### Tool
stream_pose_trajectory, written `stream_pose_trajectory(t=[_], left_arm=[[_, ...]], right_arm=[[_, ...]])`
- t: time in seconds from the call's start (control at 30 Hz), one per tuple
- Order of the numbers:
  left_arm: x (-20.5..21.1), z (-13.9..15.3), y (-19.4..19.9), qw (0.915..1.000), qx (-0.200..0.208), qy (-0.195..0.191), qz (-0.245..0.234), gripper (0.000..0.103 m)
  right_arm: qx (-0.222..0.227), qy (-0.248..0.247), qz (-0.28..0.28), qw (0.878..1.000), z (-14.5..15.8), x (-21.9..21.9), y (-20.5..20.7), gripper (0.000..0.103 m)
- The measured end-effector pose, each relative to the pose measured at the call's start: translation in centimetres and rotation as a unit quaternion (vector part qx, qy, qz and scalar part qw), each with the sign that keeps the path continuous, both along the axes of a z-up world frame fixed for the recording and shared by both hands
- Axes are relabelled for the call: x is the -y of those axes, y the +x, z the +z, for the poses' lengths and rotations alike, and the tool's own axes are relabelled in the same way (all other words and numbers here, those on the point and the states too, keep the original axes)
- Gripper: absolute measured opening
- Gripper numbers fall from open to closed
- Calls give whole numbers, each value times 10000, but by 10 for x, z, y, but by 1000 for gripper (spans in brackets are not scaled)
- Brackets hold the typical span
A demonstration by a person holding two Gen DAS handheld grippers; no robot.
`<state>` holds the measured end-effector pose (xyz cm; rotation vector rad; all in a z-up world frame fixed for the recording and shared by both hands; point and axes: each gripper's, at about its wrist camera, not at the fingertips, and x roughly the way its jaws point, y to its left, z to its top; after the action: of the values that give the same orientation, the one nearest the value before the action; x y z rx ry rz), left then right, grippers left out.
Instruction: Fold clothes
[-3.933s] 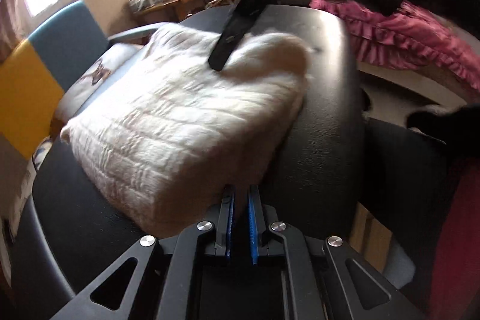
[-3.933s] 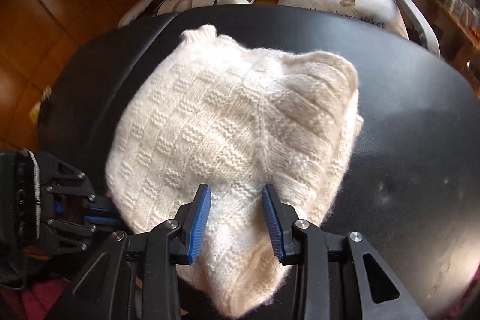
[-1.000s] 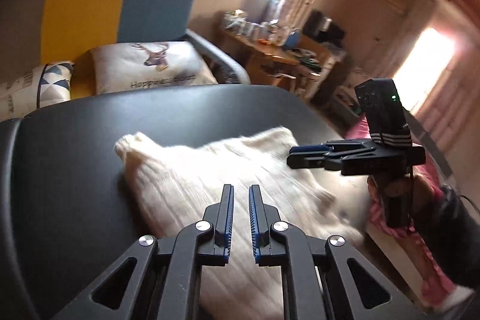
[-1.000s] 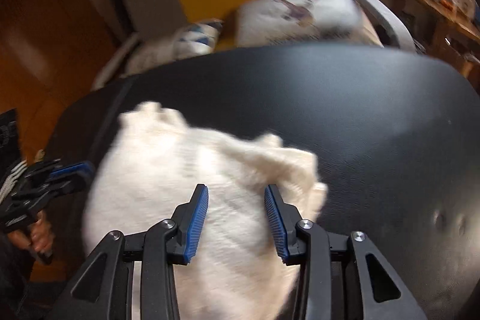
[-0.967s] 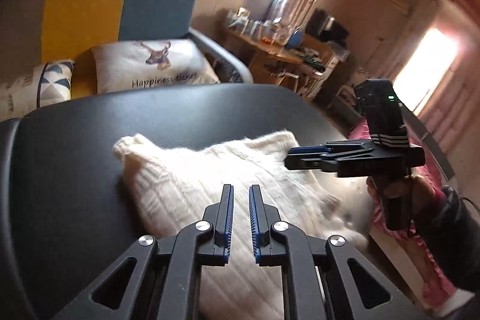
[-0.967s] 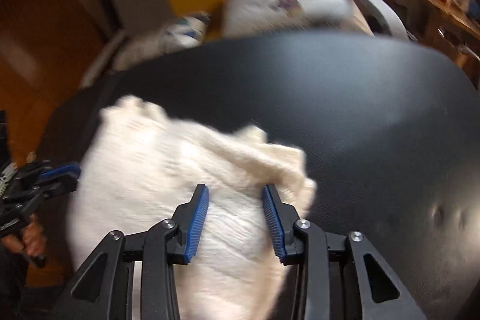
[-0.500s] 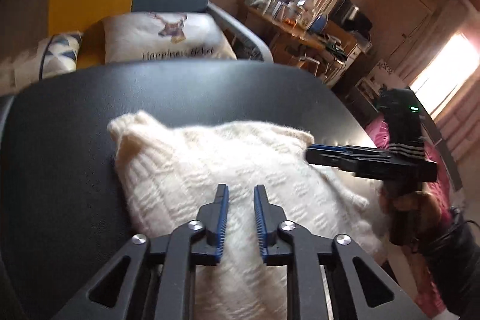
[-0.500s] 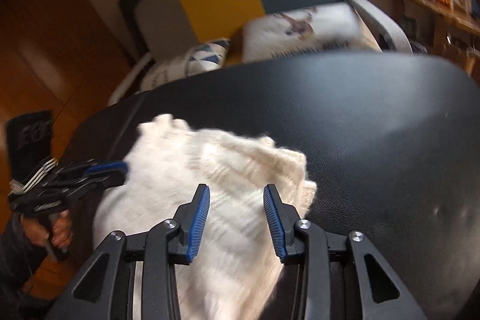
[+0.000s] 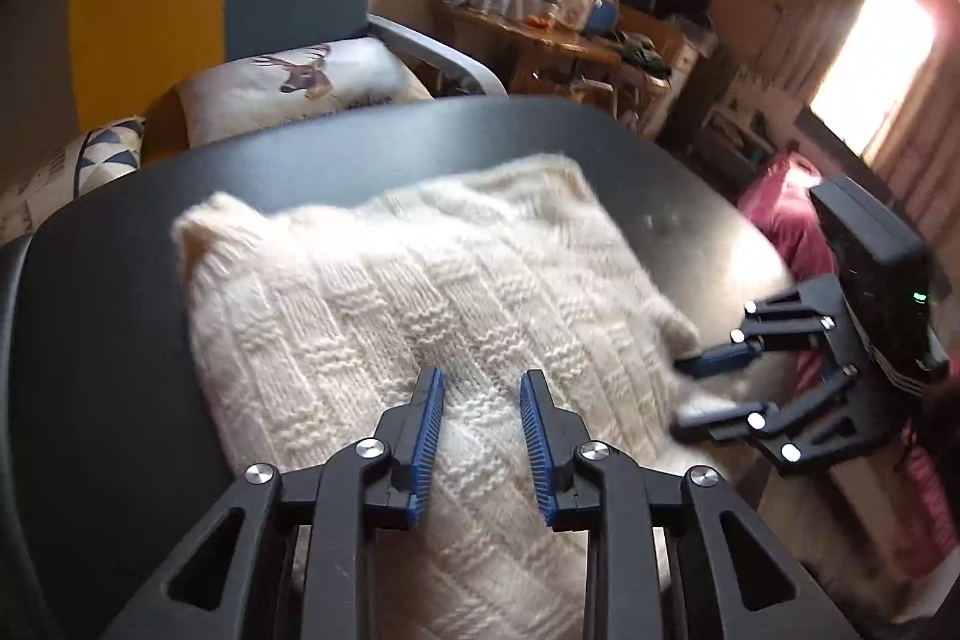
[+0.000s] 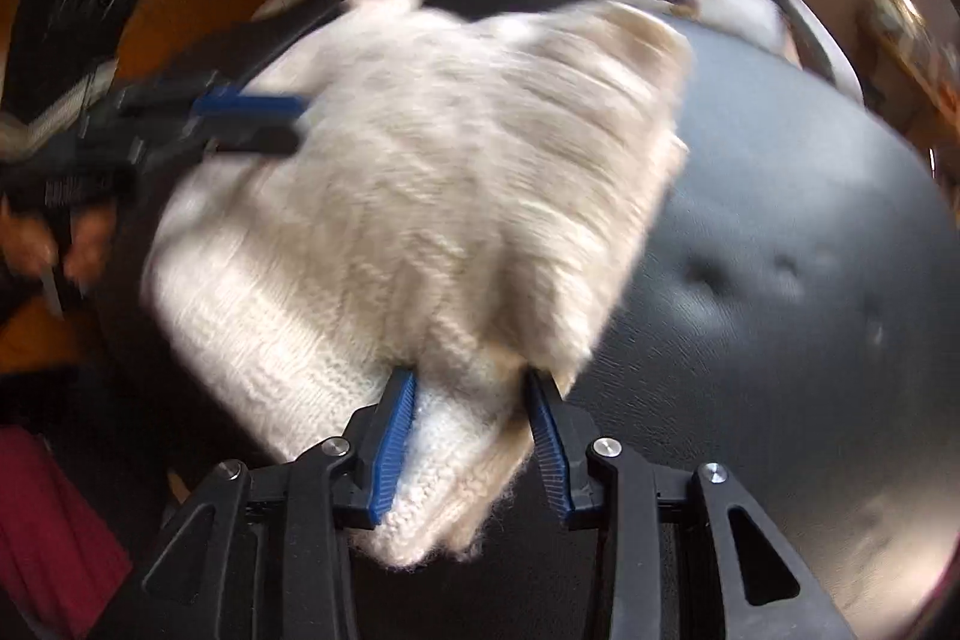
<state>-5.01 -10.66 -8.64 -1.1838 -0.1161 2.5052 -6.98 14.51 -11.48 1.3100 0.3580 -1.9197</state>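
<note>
A cream, chunky basket-knit sweater point(image 9: 420, 316), folded into a plump square, lies on the smooth black bench point(image 9: 102, 340). The left gripper point(image 9: 479, 388) hovers above it, ribbed blue fingers point(image 9: 427, 436) opening, released. At three o'clock, the right gripper point(image 10: 471, 388) straddles the sweater's fuzzy corner, fingers opening; its grip is unclear.

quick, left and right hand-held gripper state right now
Left hand-held gripper: jaws opening, over the white knit sweater, gripping nothing.
Right hand-held gripper: jaws opening, sweater fold between its pads.

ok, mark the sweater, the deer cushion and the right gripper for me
sweater point(image 9: 384, 292): left wrist view, knit top face.
deer cushion point(image 9: 300, 82): left wrist view, beside the deer print.
right gripper point(image 10: 471, 436): right wrist view, midway between its fingertips.
</note>
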Motion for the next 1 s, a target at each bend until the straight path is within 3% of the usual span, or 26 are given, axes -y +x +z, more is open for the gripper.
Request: stream_pose_trajectory(t=[0.03, 0.13, 0.37, 0.5, 0.6, 0.73, 0.87, 0.93, 1.0], left_arm=[[-2, -2, 1, 10000, -37, -71, -39, 28], [-2, 1, 3, 9999, -135, -48, 8, 28], [7, 24, 61, 9967, -622, 404, -320, 28], [-9, 6, 92, 9953, -399, 145, -869, 28], [-20, -15, 98, 9944, -147, 1, -1050, 28], [-25, -27, 100, 9936, -85, -120, -1121, 28], [-26, -34, 100, 9911, -56, -231, -1308, 29], [-28, -35, 101, 9884, -109, -395, -1461, 29], [-29, -36, 99, 9860, -119, -486, -1589, 29]], right_arm=[[55, -41, -100, 9999, -2, -4, -3, 46], [270, -300, -336, 9986, -7, -15, -7, 46], [-95, -328, -258, 9991, 19, -13, 2, 47], [-504, -482, -156, 9974, 51, -12, 11, 47], [-765, -502, 257, 9955, 69, 0, 20, 47], [-405, 159, 860, 9953, 39, 20, 26, 46], [23, 236, 416, 9989, 13, 1, 3, 42], [207, 161, 152, 9995, 10, -10, -7, 49], [363, 77, 70, 9993, 11, -14, -11, 49]])
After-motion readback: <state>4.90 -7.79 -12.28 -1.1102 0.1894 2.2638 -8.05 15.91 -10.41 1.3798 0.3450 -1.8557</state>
